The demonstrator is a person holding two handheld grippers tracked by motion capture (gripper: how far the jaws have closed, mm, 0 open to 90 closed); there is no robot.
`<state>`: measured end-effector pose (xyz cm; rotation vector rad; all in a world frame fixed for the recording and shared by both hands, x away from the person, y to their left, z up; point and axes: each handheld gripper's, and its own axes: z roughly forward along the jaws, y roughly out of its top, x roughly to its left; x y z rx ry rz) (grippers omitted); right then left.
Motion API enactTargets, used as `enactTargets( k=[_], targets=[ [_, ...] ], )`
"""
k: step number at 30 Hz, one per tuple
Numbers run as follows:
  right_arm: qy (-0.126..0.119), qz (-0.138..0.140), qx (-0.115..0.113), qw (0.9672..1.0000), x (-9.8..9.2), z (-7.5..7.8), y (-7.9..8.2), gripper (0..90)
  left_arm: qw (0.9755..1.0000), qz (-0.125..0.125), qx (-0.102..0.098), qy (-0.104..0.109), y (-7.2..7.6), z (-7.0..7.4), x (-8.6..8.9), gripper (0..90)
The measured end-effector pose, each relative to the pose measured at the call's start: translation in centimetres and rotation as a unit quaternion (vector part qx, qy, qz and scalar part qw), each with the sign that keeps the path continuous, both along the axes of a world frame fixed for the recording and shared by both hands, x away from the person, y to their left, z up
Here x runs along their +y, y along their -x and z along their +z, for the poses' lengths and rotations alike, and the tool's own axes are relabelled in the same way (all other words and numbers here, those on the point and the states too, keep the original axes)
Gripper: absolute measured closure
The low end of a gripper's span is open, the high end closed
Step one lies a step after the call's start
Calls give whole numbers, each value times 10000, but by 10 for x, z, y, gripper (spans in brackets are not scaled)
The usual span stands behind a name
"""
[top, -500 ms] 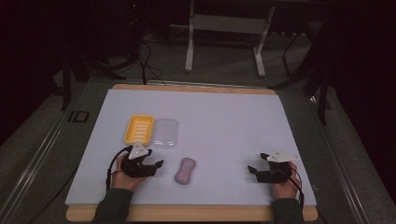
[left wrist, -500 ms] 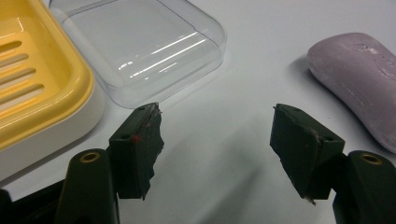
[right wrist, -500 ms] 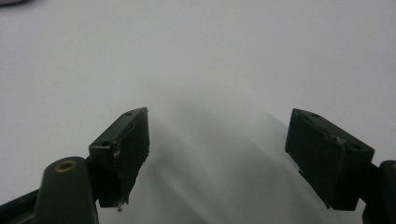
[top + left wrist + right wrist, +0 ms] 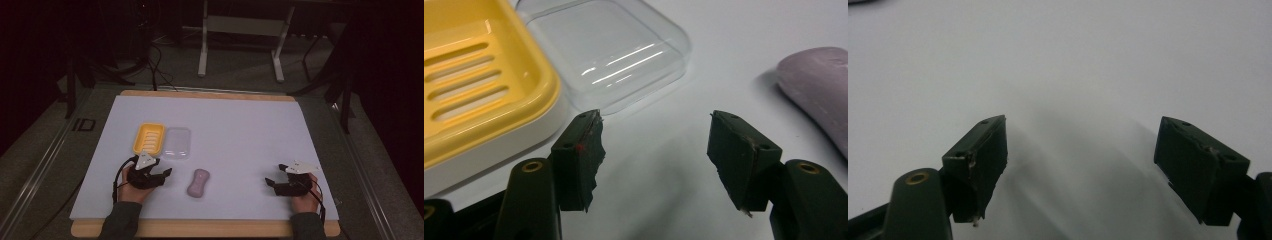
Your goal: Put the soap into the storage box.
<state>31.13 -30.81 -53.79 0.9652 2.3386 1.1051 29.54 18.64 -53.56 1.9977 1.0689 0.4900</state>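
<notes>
Black jaws of the left gripper (image 4: 651,160) stand parted with nothing between them, bare white table (image 4: 734,45) showing in the gap, and the mauve soap bar (image 4: 819,95) lies just off to their right, apart from the pads. From above, that soap bar (image 4: 198,183) rests with its long axis running away from the person, near the left gripper (image 4: 162,176) and well apart from the right gripper (image 4: 271,183), whose jaws also stand open and empty. Beyond the left jaws sit the yellow soap dish (image 4: 148,138) and the clear lid (image 4: 177,143), side by side.
</notes>
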Motion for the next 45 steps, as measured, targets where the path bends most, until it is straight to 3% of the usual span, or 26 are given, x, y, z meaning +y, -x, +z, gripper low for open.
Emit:
enactTargets(
  k=[4,11,15,23,30,45],
  targets=[
    [80,2,-21,10000,1,0,0,200,10000,23,7,-96,0,1,-2,396],
    [37,-2,-38,10000,0,0,1,197,10000,29,0,-52,2,7,-5,396],
    [32,2,-27,10000,0,0,0,194,9993,248,24,-275,0,9,-7,416],
    [2,-1,-31,10000,0,0,1,191,9997,125,29,-184,1,14,-9,415],
    [9,-7,-44,10000,0,0,1,187,9997,-41,60,-249,1,19,-16,414],
    [-12,1,-100,9999,-1,1,2,183,9994,-91,91,-306,5,30,-26,412]
  ],
)
